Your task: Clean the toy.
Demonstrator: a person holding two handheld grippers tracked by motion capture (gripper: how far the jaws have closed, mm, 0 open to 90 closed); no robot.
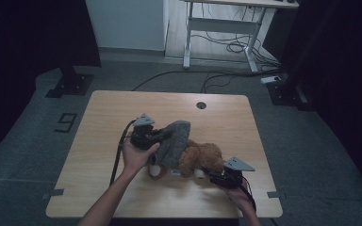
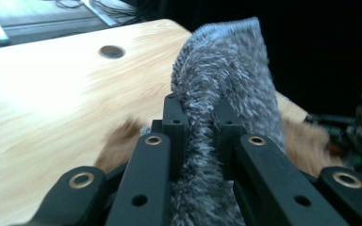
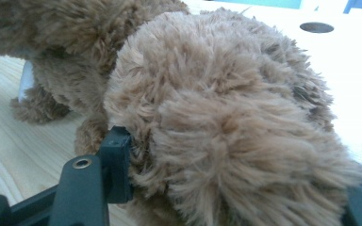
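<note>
A brown plush toy (image 1: 201,157) lies at the middle of the wooden table (image 1: 113,108), partly draped by a grey fuzzy cloth (image 1: 176,140). My left gripper (image 1: 156,136) is shut on an edge of that cloth and holds it raised off the toy. In the left gripper view the cloth (image 2: 226,70) stands pinched between the jaws of the left gripper (image 2: 199,122). My right gripper (image 1: 217,175) sits at the toy's right end. In the right gripper view the plush (image 3: 217,108) bulges between the jaws of the right gripper (image 3: 238,169), whose left pad (image 3: 115,160) presses into the fur.
A round cable hole (image 1: 201,105) sits near the table's far edge. Beyond the table a white desk frame (image 1: 221,28) stands on the floor with loose cables (image 1: 226,75). Bare tabletop lies to the left and behind the toy.
</note>
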